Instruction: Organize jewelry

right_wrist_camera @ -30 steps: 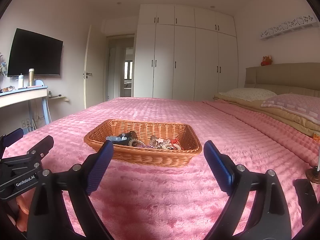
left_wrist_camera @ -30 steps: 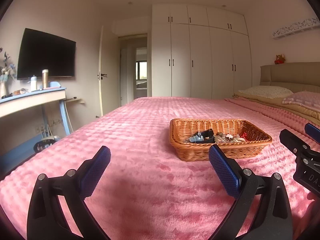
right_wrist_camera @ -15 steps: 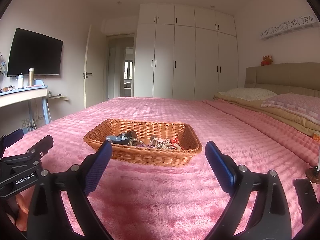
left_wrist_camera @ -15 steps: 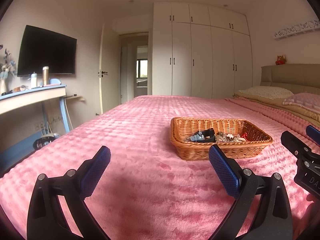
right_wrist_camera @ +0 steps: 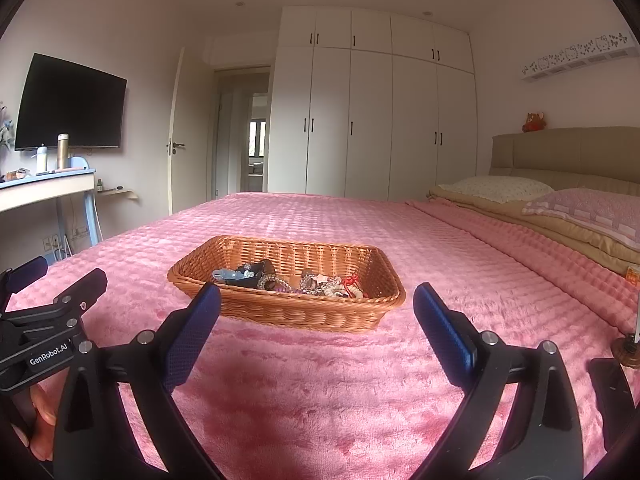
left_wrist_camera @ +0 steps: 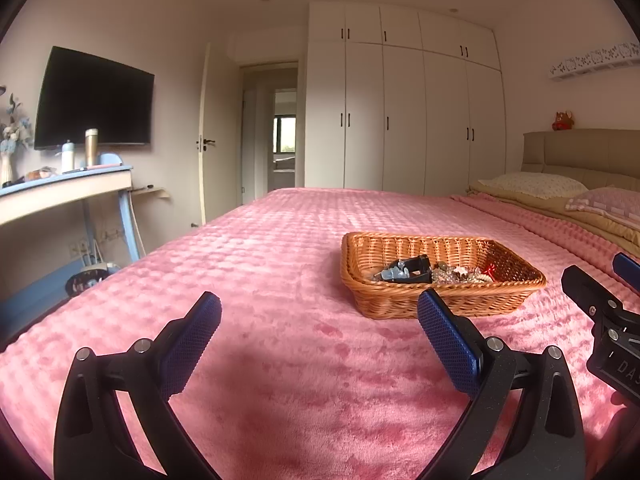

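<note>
A wicker basket (left_wrist_camera: 440,300) (right_wrist_camera: 288,312) sits on the pink bedspread and holds a heap of jewelry (left_wrist_camera: 436,274) (right_wrist_camera: 288,282): bracelets, beads, a dark clip and a red piece. My left gripper (left_wrist_camera: 318,326) is open and empty, low over the blanket, short of and left of the basket. My right gripper (right_wrist_camera: 316,320) is open and empty, just in front of the basket's near wall. Each gripper shows at the edge of the other's view.
A brown stand base (right_wrist_camera: 626,348) sits on the blanket at the far right. Pillows (right_wrist_camera: 560,204) and a headboard lie to the right. A desk (left_wrist_camera: 60,196) with bottles stands left of the bed. White wardrobes (left_wrist_camera: 400,120) fill the far wall.
The left gripper has tilted up slightly, so the basket sits lower in its view. The right gripper has barely moved. Both stay open.
</note>
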`<control>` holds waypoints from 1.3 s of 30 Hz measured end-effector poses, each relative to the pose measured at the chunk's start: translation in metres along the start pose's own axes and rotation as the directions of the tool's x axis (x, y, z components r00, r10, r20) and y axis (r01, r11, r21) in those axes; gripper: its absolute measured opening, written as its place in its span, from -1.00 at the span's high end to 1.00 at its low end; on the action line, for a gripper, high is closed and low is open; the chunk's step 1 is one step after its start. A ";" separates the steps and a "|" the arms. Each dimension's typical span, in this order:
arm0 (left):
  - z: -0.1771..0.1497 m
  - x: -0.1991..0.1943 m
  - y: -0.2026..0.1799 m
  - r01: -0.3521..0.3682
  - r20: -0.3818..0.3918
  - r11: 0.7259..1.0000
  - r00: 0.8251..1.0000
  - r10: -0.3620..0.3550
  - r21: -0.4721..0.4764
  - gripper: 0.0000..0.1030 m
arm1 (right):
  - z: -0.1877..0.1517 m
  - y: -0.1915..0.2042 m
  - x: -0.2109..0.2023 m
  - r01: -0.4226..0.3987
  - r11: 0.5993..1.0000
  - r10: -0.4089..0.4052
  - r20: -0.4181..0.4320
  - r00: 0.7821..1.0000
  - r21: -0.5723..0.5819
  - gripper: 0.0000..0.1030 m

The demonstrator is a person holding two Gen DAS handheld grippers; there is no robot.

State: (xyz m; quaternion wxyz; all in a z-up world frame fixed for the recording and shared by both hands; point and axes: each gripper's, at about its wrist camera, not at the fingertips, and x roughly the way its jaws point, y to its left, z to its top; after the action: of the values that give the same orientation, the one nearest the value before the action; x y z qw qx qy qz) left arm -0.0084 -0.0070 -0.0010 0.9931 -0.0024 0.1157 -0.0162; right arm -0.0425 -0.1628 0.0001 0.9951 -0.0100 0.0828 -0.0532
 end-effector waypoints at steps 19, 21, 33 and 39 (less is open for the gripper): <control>-0.001 0.002 0.000 0.002 -0.012 1.000 1.000 -0.002 -0.007 -0.85 | 0.000 0.000 0.000 0.000 1.000 0.000 -0.001 1.000 0.000 -0.81; 0.000 0.003 0.000 0.002 -0.014 1.000 1.000 -0.002 -0.008 -0.85 | 0.000 0.000 0.000 0.001 1.000 -0.001 -0.002 1.000 0.000 -0.83; 0.000 0.003 0.000 0.003 -0.019 1.000 1.000 -0.003 -0.012 -0.85 | 0.000 0.000 0.001 0.000 1.000 0.000 -0.002 1.000 -0.001 -0.84; 0.000 0.003 0.000 0.003 -0.017 1.000 1.000 -0.003 -0.014 -0.85 | 0.000 0.000 0.001 0.000 1.000 0.000 -0.003 1.000 -0.002 -0.84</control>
State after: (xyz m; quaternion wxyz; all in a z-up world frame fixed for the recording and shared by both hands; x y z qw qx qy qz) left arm -0.0057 -0.0068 -0.0016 0.9921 -0.0095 0.1241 -0.0169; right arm -0.0420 -0.1628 0.0001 0.9950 -0.0109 0.0843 -0.0533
